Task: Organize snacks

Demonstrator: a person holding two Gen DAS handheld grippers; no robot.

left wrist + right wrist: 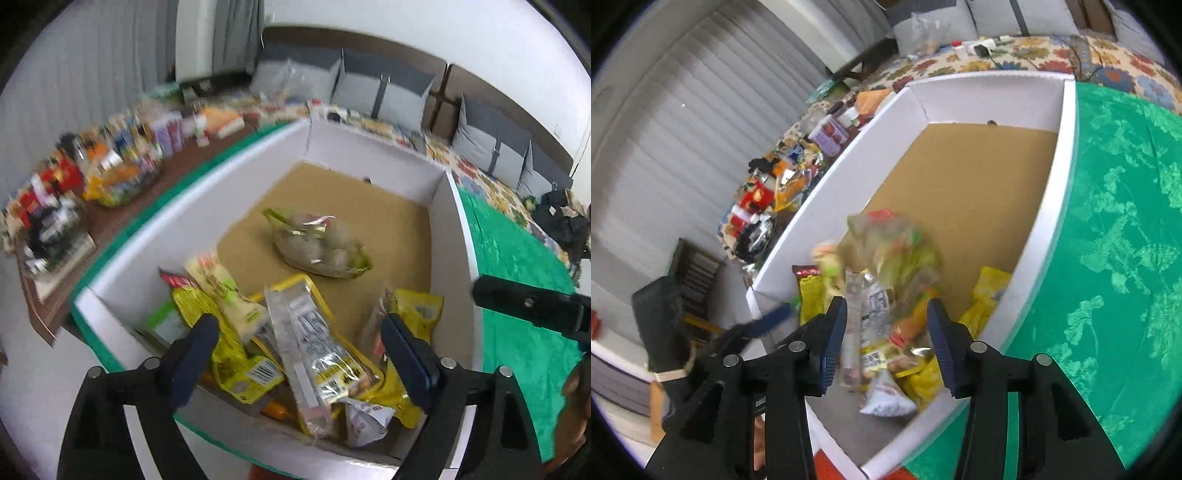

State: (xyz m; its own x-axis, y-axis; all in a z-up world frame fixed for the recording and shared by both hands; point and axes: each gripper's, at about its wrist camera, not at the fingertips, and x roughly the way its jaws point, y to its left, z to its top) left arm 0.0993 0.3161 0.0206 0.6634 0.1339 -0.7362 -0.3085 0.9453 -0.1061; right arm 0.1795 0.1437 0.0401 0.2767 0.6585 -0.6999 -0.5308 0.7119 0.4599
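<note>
A white box (122,258) with a brown cardboard floor stands on a green cloth. Several snack packets, mostly yellow and clear (314,343), lie heaped at its near end. A clear bag of round pale snacks (317,243) lies alone in the middle of the floor. My left gripper (299,325) hangs open and wide over the heap, with nothing pressed between its pads. My right gripper (886,304) is open above the same heap (882,354). Just past its fingertips a clear bag with green and red print (894,251) shows blurred, and neither pad touches it.
The green cloth (1108,258) spreads to the right of the box. Left of the box, a long shelf holds many bottles and packets (110,166). Grey cushions (384,92) and a flowered cover lie behind. The far half of the box floor (979,184) is bare cardboard.
</note>
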